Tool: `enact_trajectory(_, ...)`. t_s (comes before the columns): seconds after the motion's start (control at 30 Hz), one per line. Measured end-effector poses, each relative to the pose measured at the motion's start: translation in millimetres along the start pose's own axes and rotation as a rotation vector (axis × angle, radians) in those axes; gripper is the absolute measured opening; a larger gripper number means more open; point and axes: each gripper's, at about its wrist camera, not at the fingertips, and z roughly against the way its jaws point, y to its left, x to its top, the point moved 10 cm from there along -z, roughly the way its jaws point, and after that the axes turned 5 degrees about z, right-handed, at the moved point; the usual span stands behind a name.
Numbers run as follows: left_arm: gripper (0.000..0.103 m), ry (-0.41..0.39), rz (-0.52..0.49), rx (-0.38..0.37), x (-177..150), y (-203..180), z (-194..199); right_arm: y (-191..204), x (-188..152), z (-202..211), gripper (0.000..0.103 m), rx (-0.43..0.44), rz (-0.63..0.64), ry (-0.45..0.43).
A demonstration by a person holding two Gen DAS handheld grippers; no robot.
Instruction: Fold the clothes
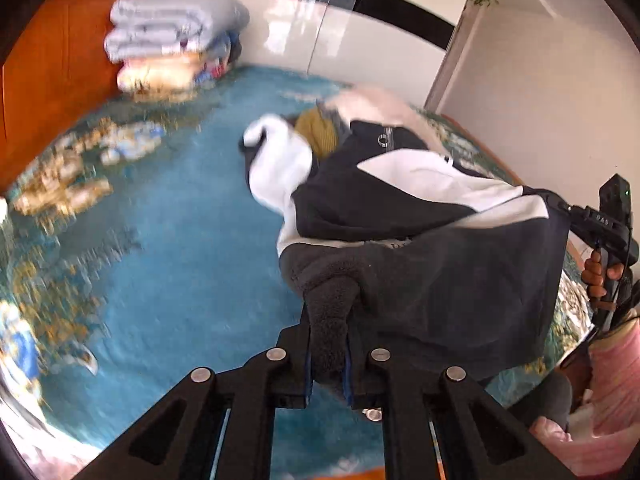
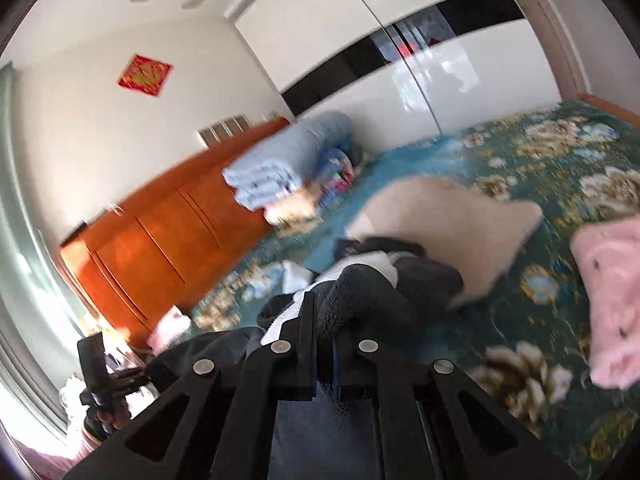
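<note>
Left wrist: floral blue bedspread [image 1: 180, 240] below white wardrobe [image 1: 360, 52].

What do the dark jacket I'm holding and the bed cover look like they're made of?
Jacket: smooth matte navy-and-white outer cloth, probably cotton or synthetic knit; the part pinched in the left gripper shows nubbly dark grey fleece lining. Bed cover: plush, short-pile teal fabric with a floral print, though blur hides detail.

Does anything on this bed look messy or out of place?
Yes. The navy-and-white jacket hangs bunched between the left gripper and right gripper, and loose clothes lie heaped behind it, unlike the neat folded stack.
</note>
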Motion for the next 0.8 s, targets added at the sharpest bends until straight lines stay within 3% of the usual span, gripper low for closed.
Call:
enact_trajectory(0.1,0.012,0.103,0.097,-0.031,-36.0,3.4,-31.3,-49.2,-78.7,-14.9,0.005,-0.126,-0.075,0.15)
enact_trajectory(0.2,0.013,0.092,0.082,-0.023,-33.9,-5.5,-23.7,-85.6,-125.0,-10.4,0.005,-0.194,-0.131,0.19)
enact_trajectory(0.23,0.019,0.082,0.076,-0.029,-30.9,-9.4,-17.1,-90.6,-131.4,-8.3,0.005,-0.194,-0.143,0.19)
enact_trajectory(0.3,0.042,0.043,0.064,-0.038,-27.5,-11.8,1.8,-90.3,-134.1,-5.5,0.007,-0.183,-0.146,0.184)
enact_trajectory(0.33,0.066,0.014,0.058,-0.032,-17.1,-6.6,2.6,-88.3,-131.8,-2.2,0.008,-0.191,-0.124,0.175)
enact_trajectory(0.37,0.072,-0.025,0.057,-0.028,-11.1,-3.1,14.0,-84.6,-128.0,1.7,0.009,-0.202,-0.1,0.167)
enact_trajectory(0.43,0.075,-0.089,0.07,-0.04,6.2,6.8,28.7,-77.4,-113.8,15.8,0.015,-0.248,-0.064,0.135)
enact_trajectory(0.5,0.081,-0.151,0.109,-0.032,27.4,16.3,21.7,-71.4,-97.9,28.6,0.028,-0.307,-0.023,0.093)
enact_trajectory(0.57,0.083,-0.201,0.152,-0.003,46.7,26.7,8.3,-62.7,-82.7,33.7,0.032,-0.354,0.025,0.061)
enact_trajectory(0.63,0.083,-0.23,0.195,0.054,59.0,38.3,-12.9,-39.2,-76.5,4.7,0.037,-0.331,0.094,0.106)
enact_trajectory(0.7,0.083,-0.225,0.246,0.085,55.5,47.5,-37.9,0.7,-82.3,-43.9,0.058,-0.256,0.192,0.183)
enact_trajectory(0.73,0.083,-0.222,0.272,0.1,53.7,52.1,-50.4,19.7,-88.2,-69.2,0.064,-0.229,0.249,0.219)
enact_trajectory(0.8,0.083,-0.207,0.338,0.055,44.1,57.7,-70.1,51.0,-100.5,-117.3,0.067,-0.206,0.351,0.282)
